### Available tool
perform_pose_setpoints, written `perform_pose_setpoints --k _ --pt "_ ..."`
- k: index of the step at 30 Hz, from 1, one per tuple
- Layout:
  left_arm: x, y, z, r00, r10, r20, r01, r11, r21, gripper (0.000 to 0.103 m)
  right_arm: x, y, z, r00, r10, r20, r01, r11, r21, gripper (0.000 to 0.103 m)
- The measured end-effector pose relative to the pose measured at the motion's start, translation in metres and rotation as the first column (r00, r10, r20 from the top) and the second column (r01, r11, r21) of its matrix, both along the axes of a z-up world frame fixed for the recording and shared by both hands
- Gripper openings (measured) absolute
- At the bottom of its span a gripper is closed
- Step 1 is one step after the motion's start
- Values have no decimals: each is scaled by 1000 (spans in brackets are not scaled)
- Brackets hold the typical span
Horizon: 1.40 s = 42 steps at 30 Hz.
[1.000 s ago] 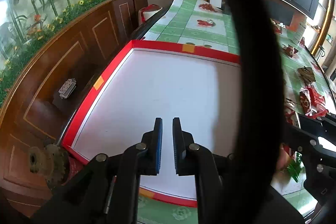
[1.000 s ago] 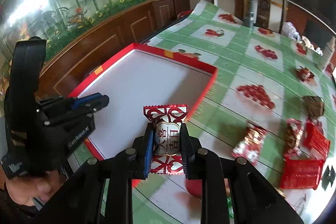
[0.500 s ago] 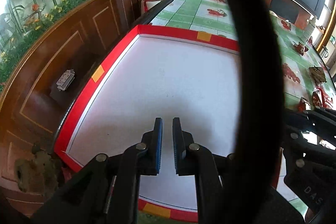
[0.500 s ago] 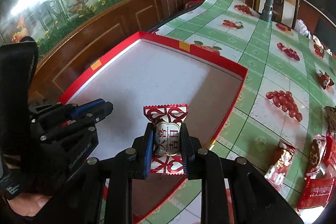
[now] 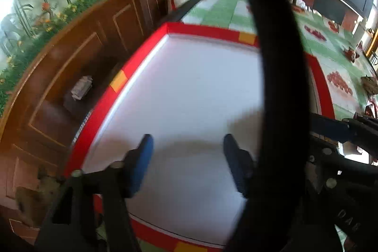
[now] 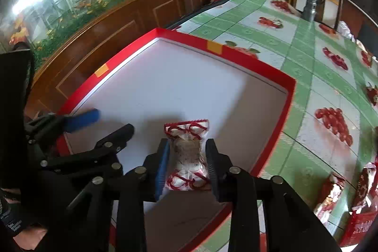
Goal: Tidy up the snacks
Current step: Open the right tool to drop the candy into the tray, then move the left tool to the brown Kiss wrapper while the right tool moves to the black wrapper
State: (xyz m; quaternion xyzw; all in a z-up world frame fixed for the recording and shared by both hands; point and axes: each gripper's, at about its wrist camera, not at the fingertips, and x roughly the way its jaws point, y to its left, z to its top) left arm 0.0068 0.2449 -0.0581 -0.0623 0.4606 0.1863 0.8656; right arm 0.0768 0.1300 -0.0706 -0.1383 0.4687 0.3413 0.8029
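Note:
A shallow box with a red rim (image 5: pixel 106 98) (image 6: pixel 278 124) and a white floor lies on the table. My left gripper (image 5: pixel 187 143) hangs low over its floor near the left side, jaws opening wide with nothing between them; in the right wrist view it (image 6: pixel 104 126) shows at the left. My right gripper (image 6: pixel 187 157) is over the box's near right part, jaws opening. A red-and-white wrapped candy (image 6: pixel 186 148) sits blurred between its pads, which stand slightly off it. The right gripper's fingers (image 5: pixel 330 128) show at the right edge of the left wrist view.
Several red wrapped snacks (image 6: pixel 330 190) and a red packet (image 6: pixel 359 226) lie on the green checked tablecloth (image 6: pixel 304 77) right of the box. A metal cylinder (image 6: pixel 311 4) stands far back. A wooden cabinet (image 5: pixel 70 58) runs along the left. A black strap (image 5: pixel 278 63) crosses the left wrist view.
Both grippers sank lower over the box. The left jaws went from shut to wide apart. The right jaws spread and the candy came loose between them.

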Motion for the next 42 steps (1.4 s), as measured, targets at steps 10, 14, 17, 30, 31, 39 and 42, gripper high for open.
perform_pose_setpoints --k 10,14,17,30,31,39,42 --pt "-10 -29 40 990 -46 133 50 998 -34 80 -9 -75 42 975 -183 127 181 983 24 71" --pt "-11 -57 52 981 -93 170 102 994 -46 84 -20 -128 57 925 -314 212 321 947 4 78" --pt "-9 -87 57 973 -145 180 157 986 -55 86 -25 -164 59 893 -385 236 402 915 -28 79" --pt "-2 -209 57 927 -349 136 361 930 -69 94 -45 -314 55 740 -627 243 656 752 -57 79" --pt "-2 -214 57 924 -358 135 369 927 -71 94 -47 -321 56 733 -634 244 663 746 -54 79" --pt "-5 -259 48 871 -478 109 487 871 -72 94 -64 -369 48 719 -673 175 684 730 -1 79" --pt "-7 -277 39 843 -531 84 536 840 -80 94 -71 -381 40 713 -683 162 693 720 -14 79"
